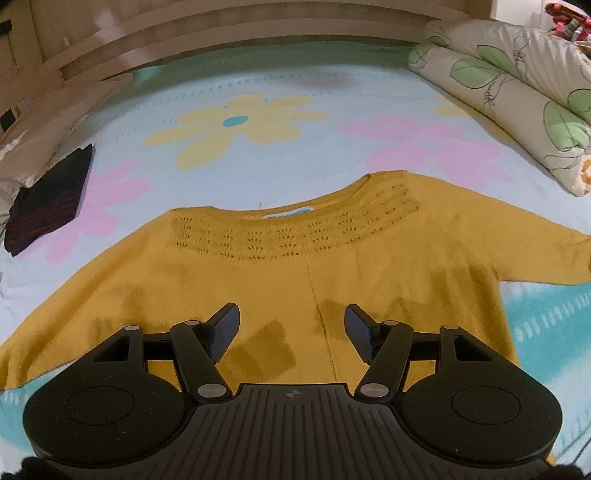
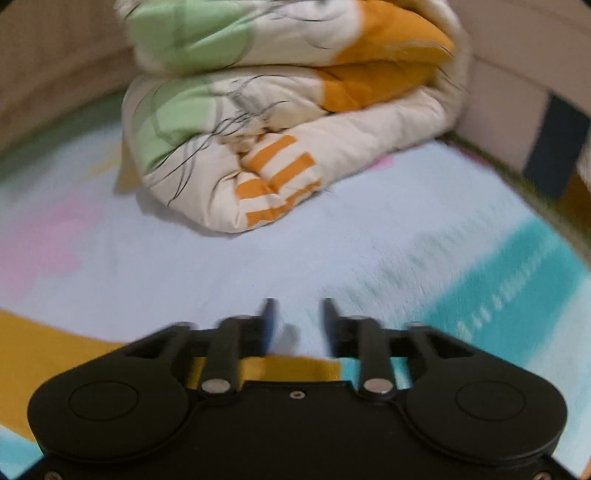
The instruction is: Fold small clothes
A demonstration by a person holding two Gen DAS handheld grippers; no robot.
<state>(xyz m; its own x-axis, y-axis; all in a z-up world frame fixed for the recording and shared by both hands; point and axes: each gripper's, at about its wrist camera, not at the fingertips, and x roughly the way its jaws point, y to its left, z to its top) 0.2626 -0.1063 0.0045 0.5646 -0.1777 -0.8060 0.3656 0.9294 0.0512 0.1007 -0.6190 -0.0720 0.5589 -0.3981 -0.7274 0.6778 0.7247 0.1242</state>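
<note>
Across the pale blue flower-printed bedsheet (image 1: 332,92), beside a rolled cream quilt with green and orange leaves (image 2: 280,122), the mustard-yellow knitted sweater (image 1: 295,258) lies spread flat, collar away, under the empty, wide-spread left gripper (image 1: 291,332), while the right gripper (image 2: 297,321) hovers parted over sheet beyond its edge.

Spread across the bed, a pale blue sheet (image 1: 332,92) printed with yellow and pink flowers and a turquoise band. Heaped at its far right corner, a rolled cream quilt (image 1: 517,85) with green leaves and orange patches. Near the left edge, a folded dark cloth (image 1: 48,203) with reddish stripes; beyond the far edge, a wooden headboard (image 1: 221,33).
</note>
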